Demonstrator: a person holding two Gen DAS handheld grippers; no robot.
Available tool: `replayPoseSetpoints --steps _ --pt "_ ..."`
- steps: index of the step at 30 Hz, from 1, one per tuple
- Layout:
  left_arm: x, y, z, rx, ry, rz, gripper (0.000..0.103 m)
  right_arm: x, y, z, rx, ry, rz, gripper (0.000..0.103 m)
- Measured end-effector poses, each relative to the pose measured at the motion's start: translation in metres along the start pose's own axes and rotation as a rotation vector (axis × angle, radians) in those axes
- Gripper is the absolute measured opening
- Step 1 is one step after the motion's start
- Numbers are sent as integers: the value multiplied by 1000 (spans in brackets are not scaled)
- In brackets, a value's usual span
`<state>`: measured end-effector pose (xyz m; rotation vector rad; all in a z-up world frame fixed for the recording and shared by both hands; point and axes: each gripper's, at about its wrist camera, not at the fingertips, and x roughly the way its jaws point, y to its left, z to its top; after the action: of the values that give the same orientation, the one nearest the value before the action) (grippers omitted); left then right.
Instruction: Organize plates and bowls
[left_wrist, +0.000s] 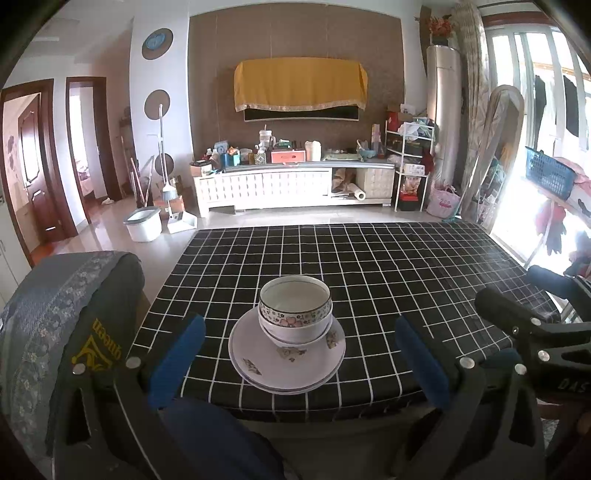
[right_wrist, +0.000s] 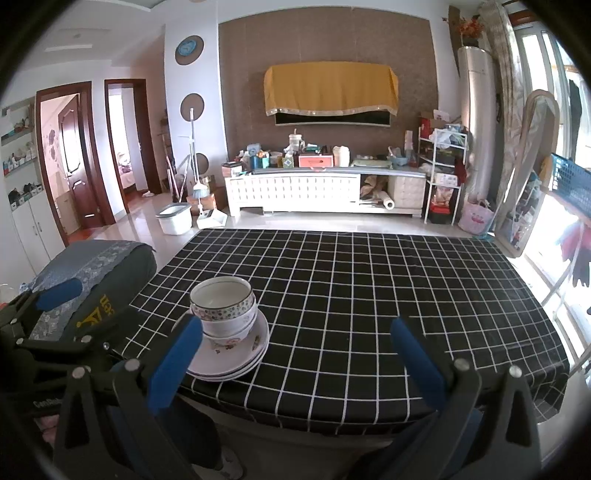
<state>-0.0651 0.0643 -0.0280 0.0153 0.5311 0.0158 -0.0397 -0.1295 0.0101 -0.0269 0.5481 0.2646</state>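
Stacked floral-rimmed white bowls (left_wrist: 294, 314) sit on stacked white plates (left_wrist: 273, 369) near the front edge of the black checked table (left_wrist: 388, 266). My left gripper (left_wrist: 299, 354) is open and empty, its blue fingers either side of the stack, held back at the table's front edge. In the right wrist view the bowls (right_wrist: 223, 308) and plates (right_wrist: 236, 358) lie at lower left. My right gripper (right_wrist: 295, 354) is open and empty, to the right of the stack; its left finger (right_wrist: 177, 362) overlaps the plates' edge. The right gripper also shows in the left wrist view (left_wrist: 524, 317).
A chair draped with a grey patterned cloth (left_wrist: 55, 314) stands at the table's left. Beyond the table are a white bucket (left_wrist: 143, 223), a cluttered TV cabinet (left_wrist: 295, 181) and a shelf rack (left_wrist: 410, 162). A window with a blue basket (left_wrist: 550, 171) is at right.
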Motion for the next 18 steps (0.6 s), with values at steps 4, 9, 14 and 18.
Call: replayPoseSetpoints --steps 4,9,14,18 --pt "0 -1 -1 5 6 -4 102 1 -1 -2 5 6 -7 103" --pt "-1 -4 -1 8 13 -4 102 0 -2 -2 5 6 -13 103" --pt "-2 -5 -2 14 12 -7 102 0 -2 -3 6 7 -13 103" --pt "-2 -6 -3 13 15 -10 102 0 -2 -2 7 8 -12 103"
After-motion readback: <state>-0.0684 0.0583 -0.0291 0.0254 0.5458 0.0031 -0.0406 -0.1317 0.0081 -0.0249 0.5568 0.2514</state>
